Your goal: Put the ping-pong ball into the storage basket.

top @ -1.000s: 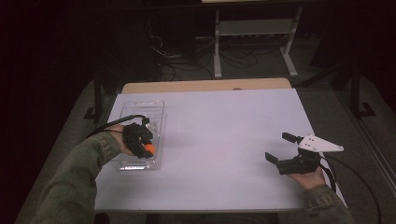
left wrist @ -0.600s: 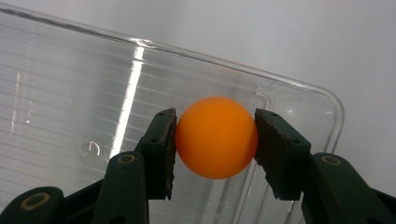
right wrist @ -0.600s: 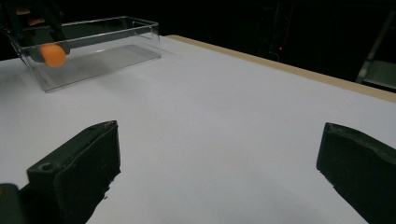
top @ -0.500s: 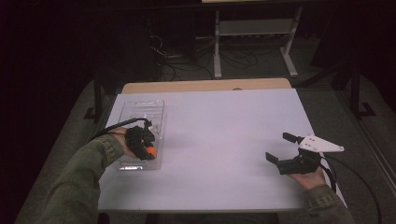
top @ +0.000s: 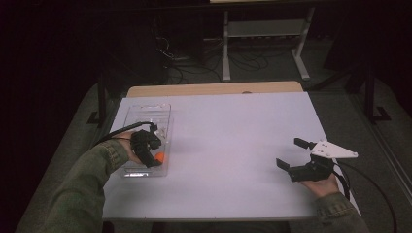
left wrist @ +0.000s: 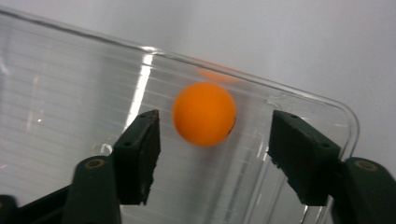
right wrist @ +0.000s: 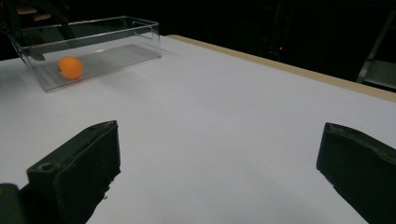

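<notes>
Left claw (left wrist: 212,154) over tray (left wrist: 70,93), jaws just opened, ball (left wrist: 204,114) loose between them. Right claw (top: 294,154) open above worktop (top: 233,136).

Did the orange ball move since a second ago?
Yes, a little. The orange ball has just dropped out of the opening left claw and now sits free near the clear box's right wall, at its near end.

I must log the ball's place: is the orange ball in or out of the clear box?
In. The orange ball lies inside the clear box, its walls around it.
</notes>
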Available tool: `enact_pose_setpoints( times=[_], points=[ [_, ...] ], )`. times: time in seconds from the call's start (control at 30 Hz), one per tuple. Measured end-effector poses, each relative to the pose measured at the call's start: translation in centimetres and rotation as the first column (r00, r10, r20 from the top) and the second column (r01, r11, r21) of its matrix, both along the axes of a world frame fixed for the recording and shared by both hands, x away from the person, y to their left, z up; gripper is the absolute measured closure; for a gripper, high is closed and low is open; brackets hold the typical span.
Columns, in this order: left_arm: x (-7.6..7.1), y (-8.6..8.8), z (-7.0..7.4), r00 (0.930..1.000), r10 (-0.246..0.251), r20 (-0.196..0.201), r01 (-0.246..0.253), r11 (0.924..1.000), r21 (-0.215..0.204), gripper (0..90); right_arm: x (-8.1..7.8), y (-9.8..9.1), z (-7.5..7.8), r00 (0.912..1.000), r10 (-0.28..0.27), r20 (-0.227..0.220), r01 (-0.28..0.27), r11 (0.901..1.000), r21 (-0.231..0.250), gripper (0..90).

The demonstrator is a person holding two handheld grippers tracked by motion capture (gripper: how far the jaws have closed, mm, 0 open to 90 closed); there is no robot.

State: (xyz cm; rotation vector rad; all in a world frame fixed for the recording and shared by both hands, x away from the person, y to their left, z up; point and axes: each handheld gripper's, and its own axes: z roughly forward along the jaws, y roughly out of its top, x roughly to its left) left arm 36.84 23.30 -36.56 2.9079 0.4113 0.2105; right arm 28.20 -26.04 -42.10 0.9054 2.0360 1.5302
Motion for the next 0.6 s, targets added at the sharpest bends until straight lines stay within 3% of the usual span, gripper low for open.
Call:
enact_pose_setpoints(
  times=[0.1, 0.33, 0.47, 0.6],
  points=[
    [0.1, 0.3, 0.5, 0.9986, 0.034, 0.040, -0.034, 0.9994, -0.009, 21.4, 0.0, 0.0, 0.0, 1.0000, 0.002, -0.001, -0.002, 1.0000, -0.001, 0.0],
    [0.0, 0.8, 1.2, 0.9911, 0.095, 0.093, -0.092, 0.9952, -0.033, 8.7, -0.1, 0.0, 0.0, 1.0000, 0.002, 0.000, -0.002, 1.0000, -0.003, 0.0],
    [-0.2, 1.3, 1.8, 0.9860, 0.123, 0.113, -0.114, 0.9902, -0.081, 0.0, -0.1, 0.0, 0.0, 1.0000, 0.001, 0.000, -0.001, 1.0000, -0.001, 0.0],
    [-0.5, 1.9, 2.4, 0.9731, 0.171, 0.155, -0.148, 0.9776, -0.150, 0.0, -0.1, 0.0, 0.0, 1.0000, 0.001, 0.001, -0.001, 1.0000, -0.001, 0.0]
  ],
)
